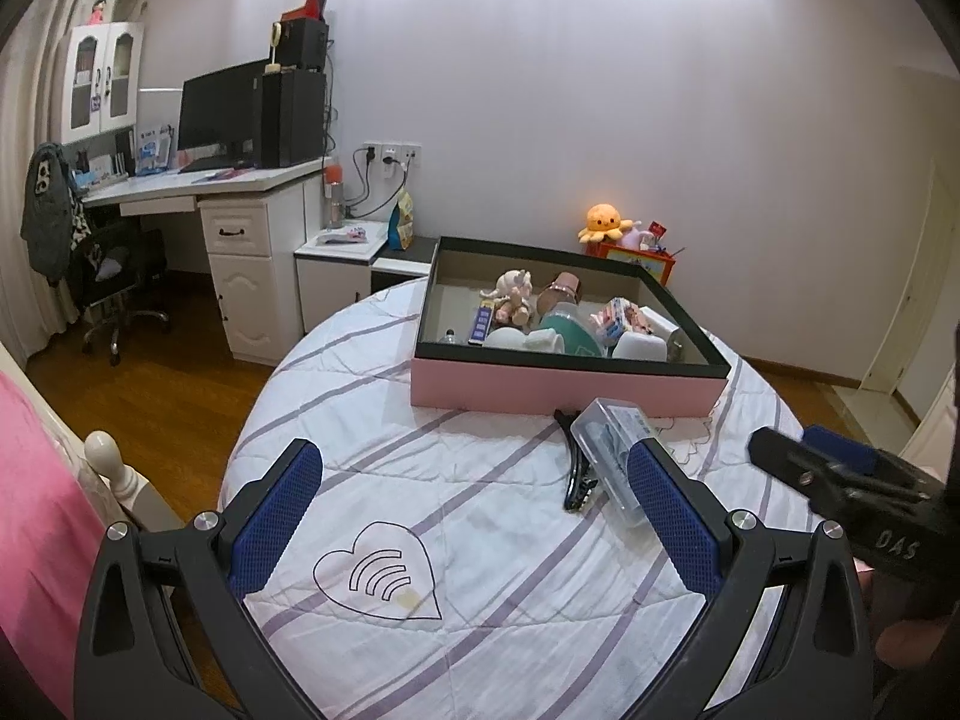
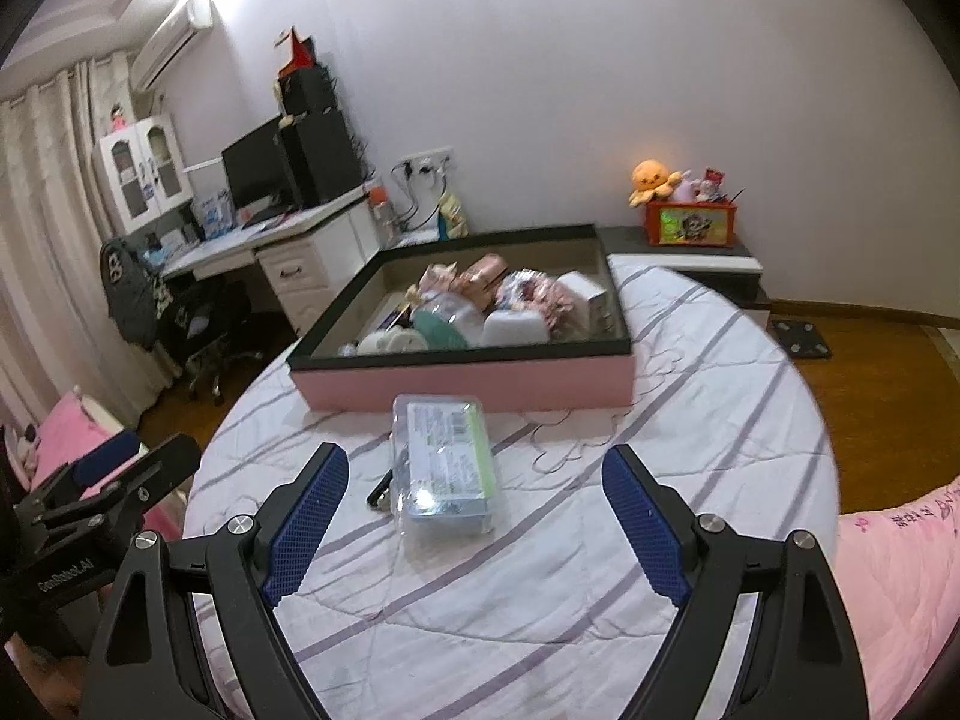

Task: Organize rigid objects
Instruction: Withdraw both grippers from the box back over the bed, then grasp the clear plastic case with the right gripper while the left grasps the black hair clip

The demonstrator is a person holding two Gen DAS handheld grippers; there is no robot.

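Note:
A clear plastic case (image 2: pixel 445 468) with a green-and-white label lies on the striped round bed, and a black hair clip (image 1: pixel 577 468) lies against its left side, mostly hidden in the right wrist view. My right gripper (image 2: pixel 477 468) stands open, its fingers on either side of the case without touching it. My left gripper (image 1: pixel 471 462) is open over bare bedding, its right finger in front of the clear plastic case (image 1: pixel 612 456). Behind the case sits a pink box with a black rim (image 1: pixel 564 390), also pink box (image 2: pixel 468 387), holding several toys, a jar and small containers.
The round bed drops off to a wooden floor (image 1: pixel 150 384) on the left and wooden floor (image 2: pixel 888 396) on the right. A desk with a monitor (image 1: pixel 222 114) and chair stands far left. An orange plush (image 2: pixel 651 180) sits on a low shelf by the wall.

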